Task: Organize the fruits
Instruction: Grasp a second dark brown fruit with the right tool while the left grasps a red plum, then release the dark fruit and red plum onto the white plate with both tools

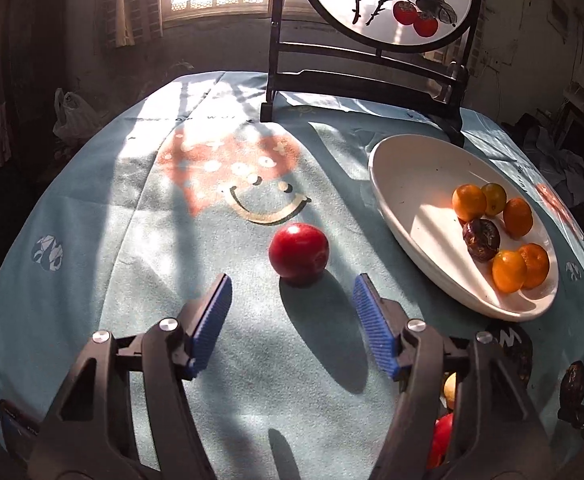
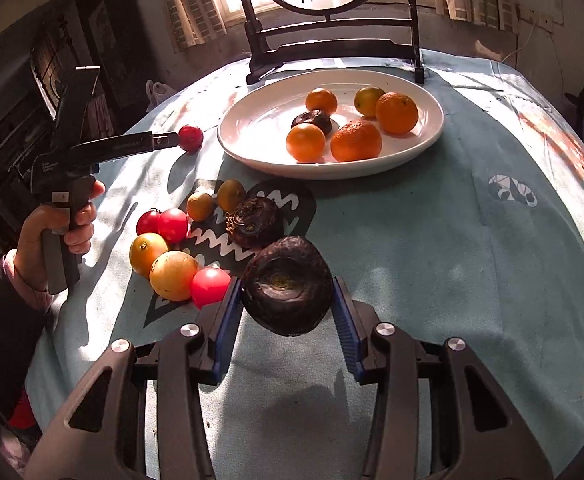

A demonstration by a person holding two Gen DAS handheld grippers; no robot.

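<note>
A red fruit (image 1: 299, 254) lies on the light blue cloth just ahead of my left gripper (image 1: 292, 294), whose blue pads stand open and apart from it; the same fruit (image 2: 191, 138) shows at the left gripper's tip (image 2: 164, 142) in the right wrist view. My right gripper (image 2: 287, 280) is shut on a dark brown, rough-skinned fruit (image 2: 286, 292), held a little above the cloth. The white oval plate (image 1: 384, 184) (image 2: 232, 140) holds several oranges (image 2: 356, 141) and one dark fruit (image 2: 312, 121).
Several loose red and yellow fruits (image 2: 172, 276) and another dark one (image 2: 254, 222) lie on the cloth left of my right gripper. A round painted screen on a dark stand (image 1: 364, 84) (image 2: 332, 46) rises behind the plate. A hand (image 2: 48, 236) holds the left gripper.
</note>
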